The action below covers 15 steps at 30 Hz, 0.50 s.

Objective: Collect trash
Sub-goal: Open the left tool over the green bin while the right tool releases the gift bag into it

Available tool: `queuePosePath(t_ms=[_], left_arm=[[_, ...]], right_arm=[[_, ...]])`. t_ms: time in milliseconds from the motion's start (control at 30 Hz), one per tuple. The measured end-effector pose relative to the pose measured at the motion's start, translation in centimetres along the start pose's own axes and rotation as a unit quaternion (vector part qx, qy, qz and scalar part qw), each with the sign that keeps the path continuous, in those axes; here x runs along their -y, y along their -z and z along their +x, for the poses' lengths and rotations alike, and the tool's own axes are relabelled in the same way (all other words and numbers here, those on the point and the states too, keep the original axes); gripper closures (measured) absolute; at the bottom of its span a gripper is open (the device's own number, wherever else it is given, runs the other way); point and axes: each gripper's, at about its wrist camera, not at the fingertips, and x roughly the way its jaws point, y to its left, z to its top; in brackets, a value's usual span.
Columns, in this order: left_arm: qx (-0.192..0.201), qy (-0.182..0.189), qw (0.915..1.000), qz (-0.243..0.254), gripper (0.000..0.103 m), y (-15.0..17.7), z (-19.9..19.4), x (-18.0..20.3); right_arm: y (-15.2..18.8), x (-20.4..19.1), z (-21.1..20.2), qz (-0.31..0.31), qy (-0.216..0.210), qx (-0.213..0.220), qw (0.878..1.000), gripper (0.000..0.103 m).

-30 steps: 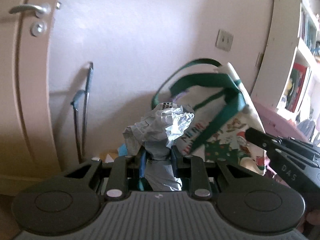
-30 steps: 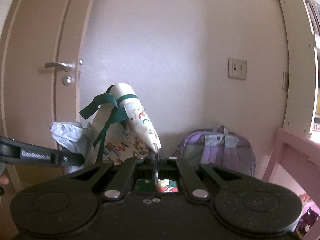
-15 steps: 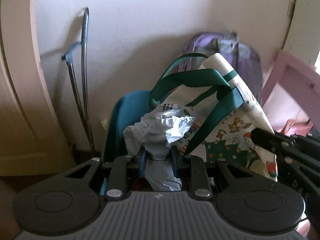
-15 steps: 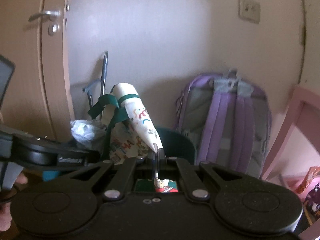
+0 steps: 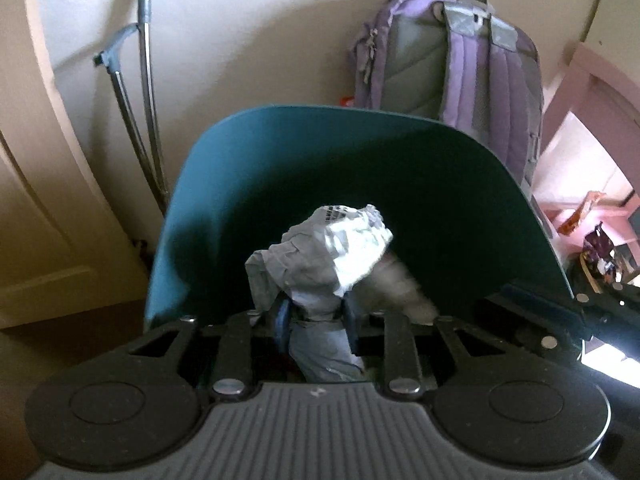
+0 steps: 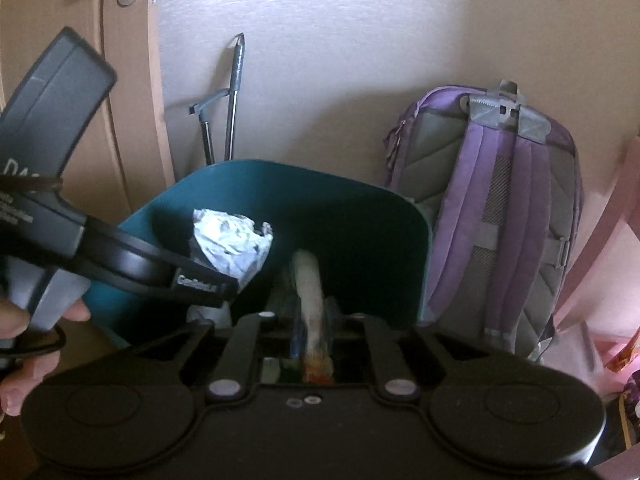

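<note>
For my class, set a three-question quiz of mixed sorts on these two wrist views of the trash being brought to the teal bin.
1. True or false: the crumpled grey plastic bag lies loose on the floor beside the teal bin.
2. Which stands right of the bin against the wall? A) a red suitcase B) a purple backpack C) a wooden stool
3. Fill in: the printed bag at the right gripper hangs over the bin's ____.

Key
1. False: it sits between the fingers of the left gripper, above the bin's opening.
2. B
3. Opening; its image is blurred.
</note>
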Motion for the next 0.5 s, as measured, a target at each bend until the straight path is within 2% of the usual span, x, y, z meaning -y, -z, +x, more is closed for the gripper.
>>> queuePosePath(t_ms=[67,100,133,400,500], left_arm=[[0.001,0.003,1.0000,0.001,0.064,0.2,-0.2,0.1],[0.003,0.006,1.0000,-0.001,0.051,0.2,-0.3,0.1],[0.009,0.013,0.9999,-0.001,0.044,0.3,-0.6,0.2],[0.025,0.010,0.9996,0.003,0.031,1.0,-3.2,1.4],[0.040,0.008,0.9992,0.002,0.028,1.4,-5.2,1.5]], right_arm=[[0.1,0.2,-0.3,0.000,-0.002,0.000,1.000,0.087],[0.1,0.2,-0.3,0.000,-0.002,0.000,1.000,0.086],[0.1,0.1,-0.5,0.002,-0.002,0.002,1.000,0.083],[0.0,-0.1,-3.0,0.019,-0.008,0.018,1.000,0.077],[0.2,-0.3,-5.2,0.022,-0.009,0.029,0.999,0.076]])
